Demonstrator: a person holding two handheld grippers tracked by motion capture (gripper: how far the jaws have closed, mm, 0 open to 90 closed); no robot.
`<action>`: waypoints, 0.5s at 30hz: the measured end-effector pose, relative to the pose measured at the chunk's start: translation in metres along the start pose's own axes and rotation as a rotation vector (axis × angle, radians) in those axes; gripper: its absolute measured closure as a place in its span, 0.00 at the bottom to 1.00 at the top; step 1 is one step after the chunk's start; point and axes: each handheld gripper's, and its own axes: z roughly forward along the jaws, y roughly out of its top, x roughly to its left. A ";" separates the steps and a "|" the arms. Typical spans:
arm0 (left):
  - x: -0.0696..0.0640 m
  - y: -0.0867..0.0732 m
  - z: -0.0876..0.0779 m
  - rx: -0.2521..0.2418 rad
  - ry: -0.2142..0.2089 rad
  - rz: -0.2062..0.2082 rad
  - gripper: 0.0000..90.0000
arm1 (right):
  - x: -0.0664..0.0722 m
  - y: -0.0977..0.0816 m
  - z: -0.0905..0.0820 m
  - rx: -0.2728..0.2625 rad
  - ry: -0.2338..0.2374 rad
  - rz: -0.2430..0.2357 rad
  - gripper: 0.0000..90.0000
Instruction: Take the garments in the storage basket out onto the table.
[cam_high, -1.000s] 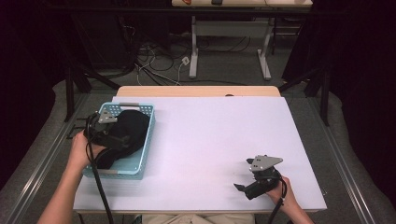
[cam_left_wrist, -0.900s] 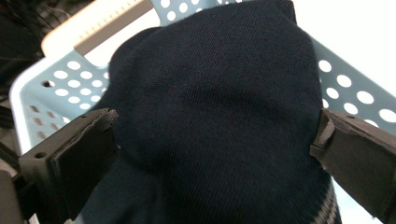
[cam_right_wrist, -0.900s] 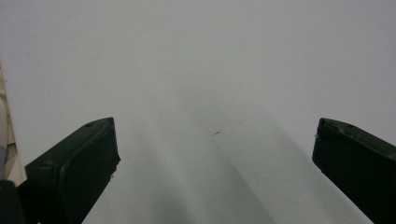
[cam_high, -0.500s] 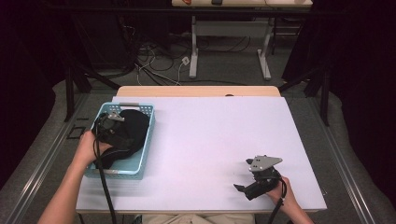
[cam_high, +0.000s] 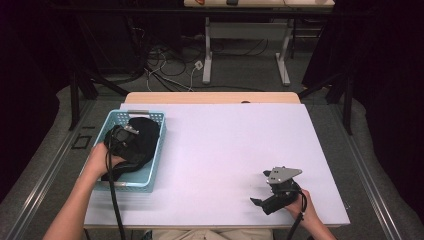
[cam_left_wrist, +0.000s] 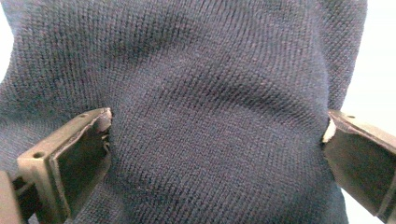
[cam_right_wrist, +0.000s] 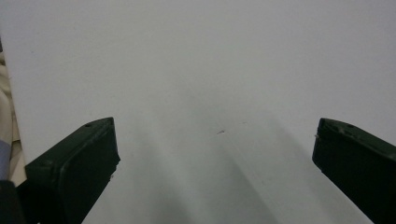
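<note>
A dark navy knitted garment (cam_high: 145, 136) lies bunched in a light blue plastic basket (cam_high: 131, 184) at the table's left side. My left gripper (cam_high: 122, 135) is down inside the basket on top of the garment. In the left gripper view the knit fabric (cam_left_wrist: 210, 70) bulges between the jaws, which stand wide apart, so the left gripper (cam_left_wrist: 217, 119) is open and pressed into the cloth. My right gripper (cam_high: 261, 189) rests near the front right of the white table (cam_high: 225, 140). The right gripper (cam_right_wrist: 215, 125) is open with nothing but bare tabletop between its fingers.
The basket's far rim has a grey handle (cam_high: 136, 112). A strip of wooden tabletop (cam_high: 210, 97) shows beyond the white sheet. Past the table are a desk frame (cam_high: 207, 55) and loose cables (cam_high: 170, 65) on the floor.
My left hand has carried its gripper from the basket's left edge rightward and onto the garment. The right gripper has stayed still.
</note>
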 end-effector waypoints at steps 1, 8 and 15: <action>0.000 0.000 0.000 0.000 0.000 0.000 0.00 | 0.000 0.000 0.000 0.000 0.000 0.000 0.00; -0.003 -0.001 0.002 0.041 -0.016 0.021 0.00 | 0.000 0.000 0.001 0.001 0.005 -0.002 0.00; -0.015 -0.002 0.022 0.185 0.106 0.103 0.00 | 0.000 0.000 0.000 0.006 0.008 -0.001 0.00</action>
